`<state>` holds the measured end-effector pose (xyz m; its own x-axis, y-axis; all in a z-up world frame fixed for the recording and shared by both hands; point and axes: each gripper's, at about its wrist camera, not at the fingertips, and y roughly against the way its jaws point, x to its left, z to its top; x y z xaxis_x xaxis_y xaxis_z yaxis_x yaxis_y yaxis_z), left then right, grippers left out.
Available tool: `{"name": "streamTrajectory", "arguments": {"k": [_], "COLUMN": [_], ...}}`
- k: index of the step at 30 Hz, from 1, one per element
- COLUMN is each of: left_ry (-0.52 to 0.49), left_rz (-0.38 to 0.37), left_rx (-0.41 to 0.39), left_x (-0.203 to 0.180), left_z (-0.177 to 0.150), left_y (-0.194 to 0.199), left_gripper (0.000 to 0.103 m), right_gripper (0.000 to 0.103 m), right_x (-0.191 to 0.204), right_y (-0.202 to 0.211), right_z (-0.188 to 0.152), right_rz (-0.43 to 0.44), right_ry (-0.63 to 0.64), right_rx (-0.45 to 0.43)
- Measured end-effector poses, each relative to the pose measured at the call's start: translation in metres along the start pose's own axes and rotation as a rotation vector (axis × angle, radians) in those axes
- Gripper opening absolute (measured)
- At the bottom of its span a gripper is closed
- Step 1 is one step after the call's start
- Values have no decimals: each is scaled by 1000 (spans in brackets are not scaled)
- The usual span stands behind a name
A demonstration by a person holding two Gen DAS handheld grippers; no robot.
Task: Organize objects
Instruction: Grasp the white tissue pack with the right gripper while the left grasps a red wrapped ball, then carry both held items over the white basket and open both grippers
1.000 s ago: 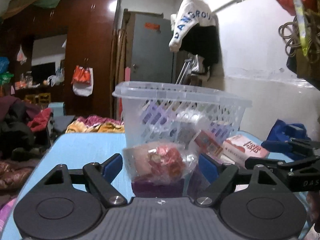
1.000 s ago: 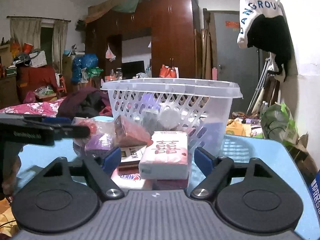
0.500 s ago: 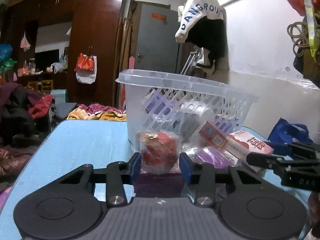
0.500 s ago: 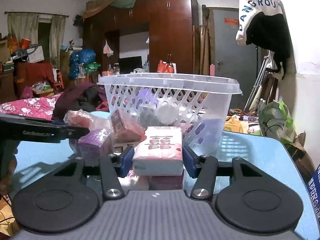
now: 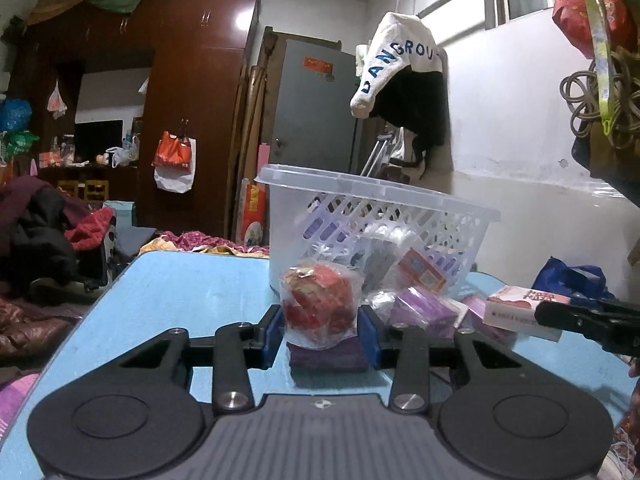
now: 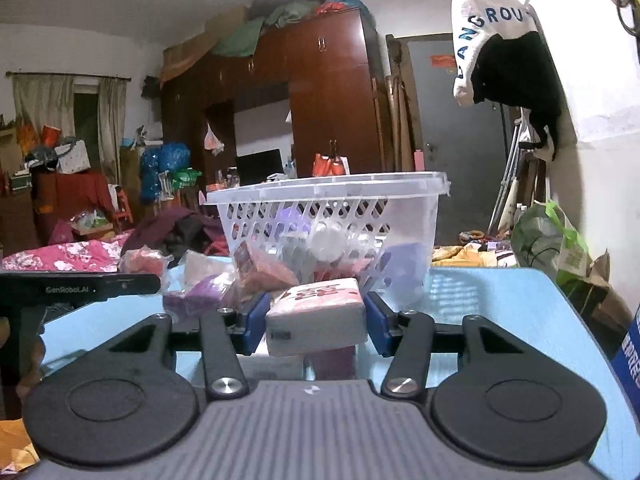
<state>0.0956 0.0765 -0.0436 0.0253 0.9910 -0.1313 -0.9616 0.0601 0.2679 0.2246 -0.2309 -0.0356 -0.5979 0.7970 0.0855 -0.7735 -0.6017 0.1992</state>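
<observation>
The left gripper (image 5: 320,330) has its jaws squeezed on a red bag (image 5: 320,304) of small things, held just above the tabletop (image 5: 168,300). The bag is soft and slippery. It could slide out or sag if the squeeze is loose, because the plastic wrap crinkles.

Next to it, a purple pack (image 5: 424,310) lies on the tabletop right in front of the basket (image 5: 380,216). A low swing to the right could bump it.

The basket stands behind, already with things inside. Its rim is high, so the bag must go up first or it will hit the wall.

The right gripper (image 6: 316,322) has its jaws tight on a white box (image 6: 316,316), tilted a little. It may twist loose. Both grippers are near each other and could knock together over the basket.
</observation>
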Motion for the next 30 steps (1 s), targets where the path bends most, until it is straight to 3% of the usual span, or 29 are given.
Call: {"name": "streamTrajectory", "arguments": {"k": [18,25,28,30], "left_ry": [-11,-17,-51,-27], "left_rz": [-76,-159,-104,-100], "left_rx": [-59,-92,-92,-36], "left_x": [-20,-28,-35,-34], "left_z": [10,92,129,149], "left_y": [9,-23,-52,-82], "left_gripper": [44,44,44,44], "right_gripper": [54,54,54,54], "right_x": [-6,-4,-8,-12], "right_y": [20,-12,-45,-72], "right_z": [13,86,122,138], "right_rz": [63,35,17,2], "right_ry": [-63,49,82,98], "right_rx": [-96,-193,-171,-133]}}
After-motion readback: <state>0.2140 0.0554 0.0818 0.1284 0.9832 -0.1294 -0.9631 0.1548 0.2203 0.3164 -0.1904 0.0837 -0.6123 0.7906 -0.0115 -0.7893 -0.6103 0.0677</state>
